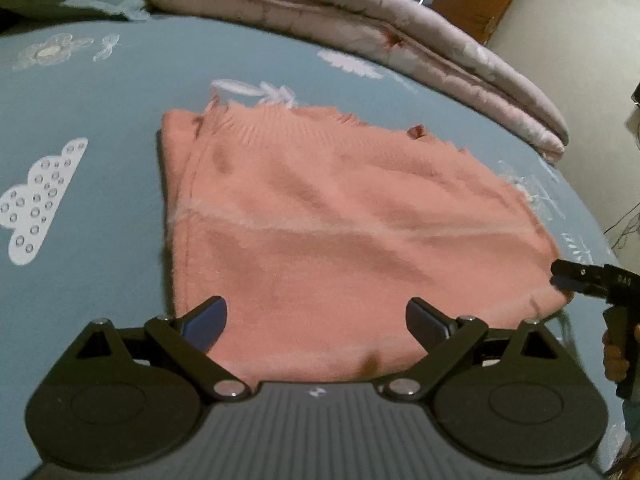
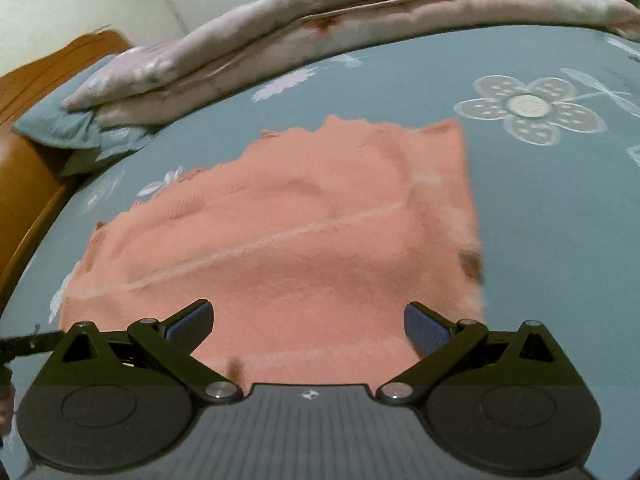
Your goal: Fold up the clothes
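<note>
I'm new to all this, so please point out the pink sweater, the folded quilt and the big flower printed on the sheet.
pink sweater [image 1: 320, 216]: left wrist view, middle of its top face.
folded quilt [image 2: 360, 4]: right wrist view, its upper layer.
big flower [image 2: 528, 106]: right wrist view, its pale centre.

Bedroom background

A blue bedsheet [image 1: 120, 92] with white flower and cloud prints covers the bed; a folded pink quilt [image 1: 400, 32] lies along its far edge, beside a wooden headboard [image 2: 24, 184].

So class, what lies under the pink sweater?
The pink sweater lies on a blue bedsheet printed with white flowers and clouds. Whatever is directly beneath the sweater is covered and cannot be seen.
</note>
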